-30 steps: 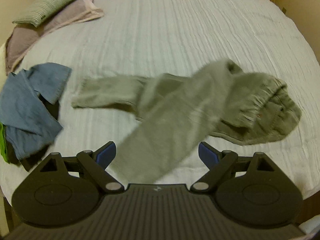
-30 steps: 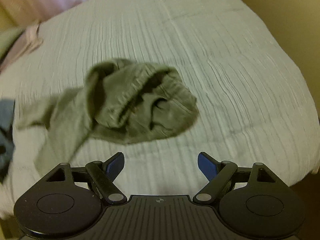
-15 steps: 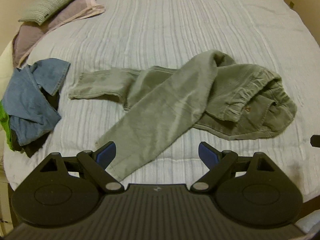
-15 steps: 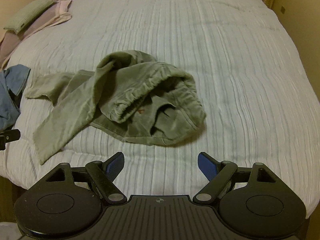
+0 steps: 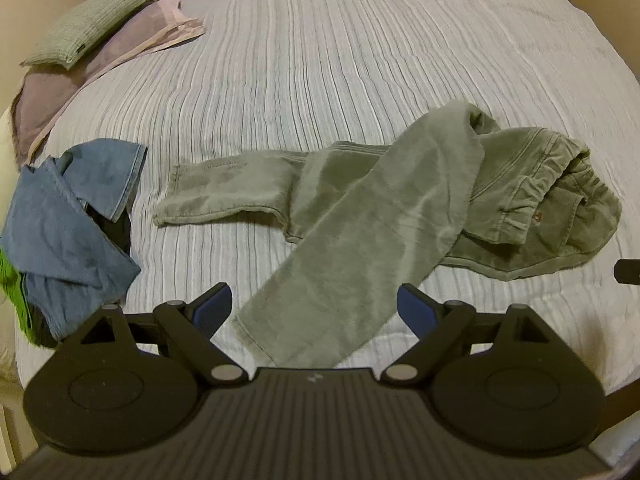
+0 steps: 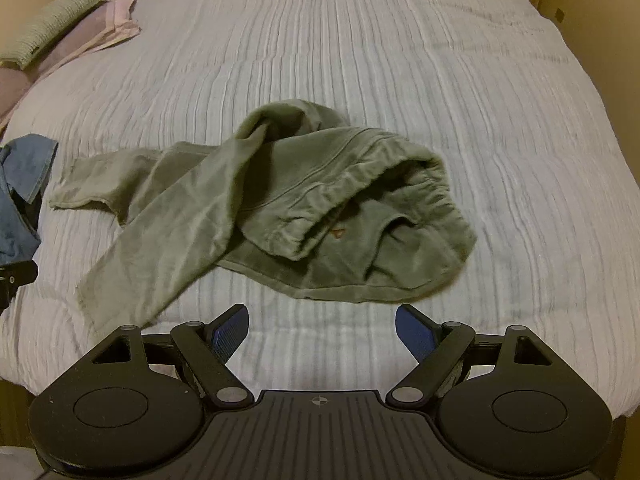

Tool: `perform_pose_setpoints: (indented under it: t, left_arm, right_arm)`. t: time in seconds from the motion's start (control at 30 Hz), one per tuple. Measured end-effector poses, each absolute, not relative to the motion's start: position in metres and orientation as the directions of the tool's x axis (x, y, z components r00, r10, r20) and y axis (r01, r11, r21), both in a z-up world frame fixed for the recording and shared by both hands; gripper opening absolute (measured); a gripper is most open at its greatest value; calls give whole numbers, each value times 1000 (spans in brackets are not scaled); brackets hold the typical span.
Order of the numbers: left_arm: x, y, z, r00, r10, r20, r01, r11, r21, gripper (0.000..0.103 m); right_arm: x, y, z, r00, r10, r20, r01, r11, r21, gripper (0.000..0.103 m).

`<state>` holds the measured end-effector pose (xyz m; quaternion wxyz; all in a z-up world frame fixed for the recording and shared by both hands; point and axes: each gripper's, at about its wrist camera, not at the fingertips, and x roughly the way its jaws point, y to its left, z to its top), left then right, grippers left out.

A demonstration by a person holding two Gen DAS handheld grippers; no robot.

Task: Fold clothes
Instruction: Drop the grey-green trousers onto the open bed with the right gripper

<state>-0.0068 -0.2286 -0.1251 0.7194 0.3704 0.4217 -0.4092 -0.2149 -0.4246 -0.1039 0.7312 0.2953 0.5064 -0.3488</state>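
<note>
Left tongs: jaws spread wide, blue pads bare, nothing held. Right tongs: likewise wide apart and holding nothing.

Green trousers lie crumpled on the bed, unfolded. In the left view one leg runs from the bunched waist down toward the tongs, its hem just ahead of the gap between the pads; whether it touches them cannot be told. The other leg stretches flat, ahead and to the left, crossing under the first. The waistband is rumpled, ahead and to the right of the left tongs.

In the right view the trousers sit directly ahead of the right tongs, waist opening facing them, apart from the pads; the legs trail off ahead-left.

Pile of blue clothes lies left of the left tongs, near the bed edge, with a bright green scrap at its outer side. Pillows far ahead-left, well apart from the trousers.
</note>
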Motion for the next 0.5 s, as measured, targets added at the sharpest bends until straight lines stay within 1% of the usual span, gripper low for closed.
perform_pose_setpoints:
  t: [0.33,0.5]
  left_arm:
    - [35,-209,-147,251,-279,-927,939,301,164,88]
    - [42,-201,-162,239,-252,-938,947,273,168,88]
  right_arm:
    - [-178,-383,-116,170,-233,-957,857,515,27,84]
    - [-175,-380,-125,154,-219,-964,856,517,19,83]
